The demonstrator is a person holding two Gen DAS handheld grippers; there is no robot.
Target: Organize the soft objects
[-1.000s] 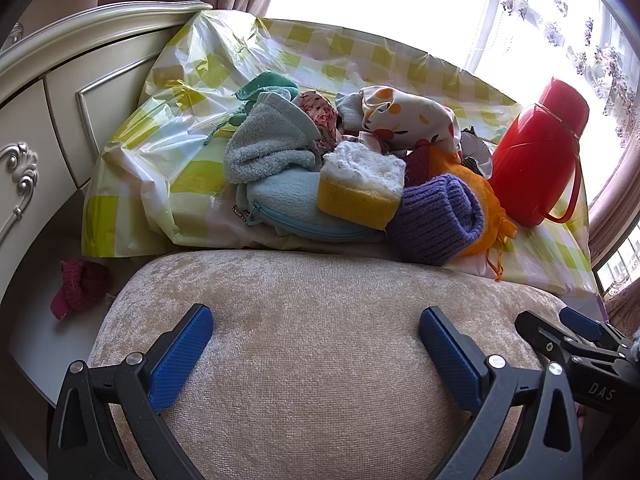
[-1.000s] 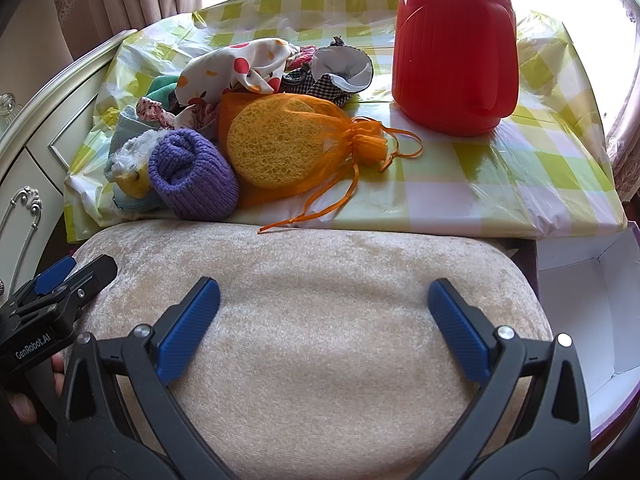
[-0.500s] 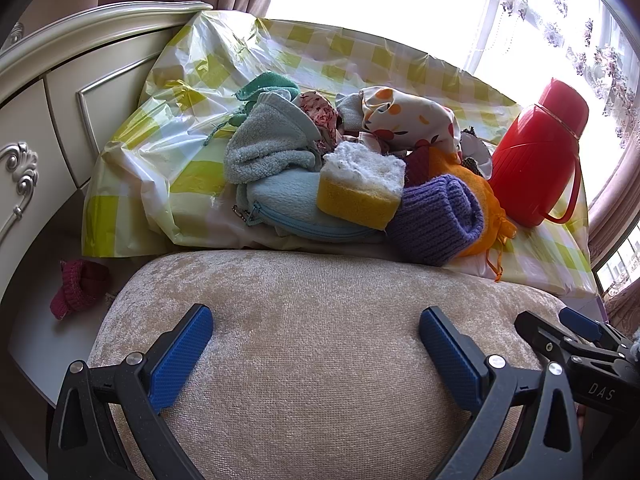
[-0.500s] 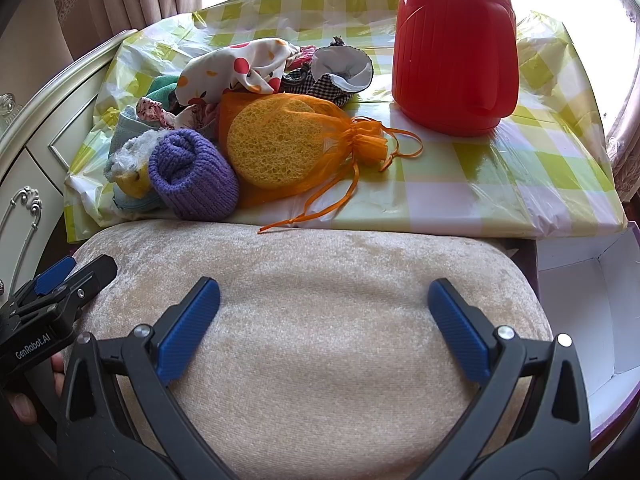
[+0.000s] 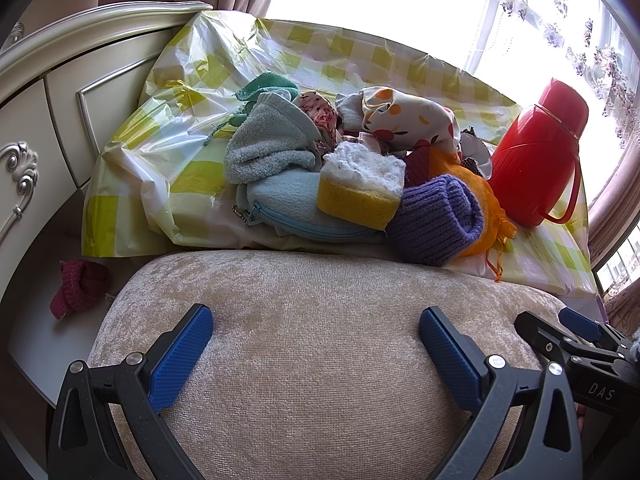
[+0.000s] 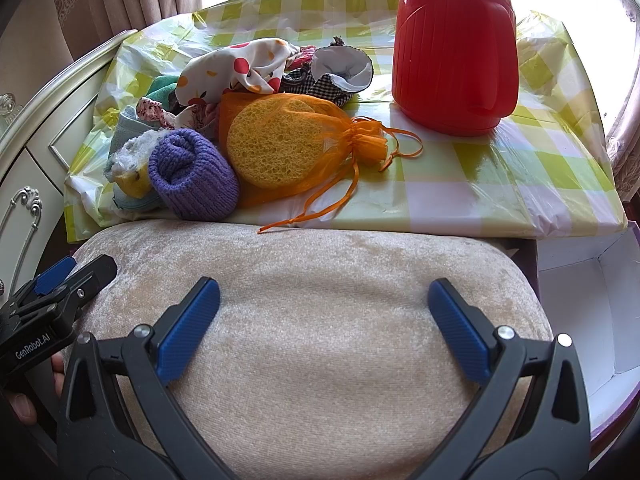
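Checked tablecloth (image 6: 500,168) under sponge (image 6: 276,140) inside orange mesh bag (image 6: 340,136); both grippers' jaws apart, empty.

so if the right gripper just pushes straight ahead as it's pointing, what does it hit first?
Likely the orange mesh bag with the sponge inside, at the table's near edge. The open right gripper hovers over the beige cushion; if it runs low, it may graze that first. Depth is unclear.

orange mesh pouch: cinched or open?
Cinched. The orange mesh pouch is gathered tight at its neck, drawstring trailing loose, with the round yellow sponge inside.
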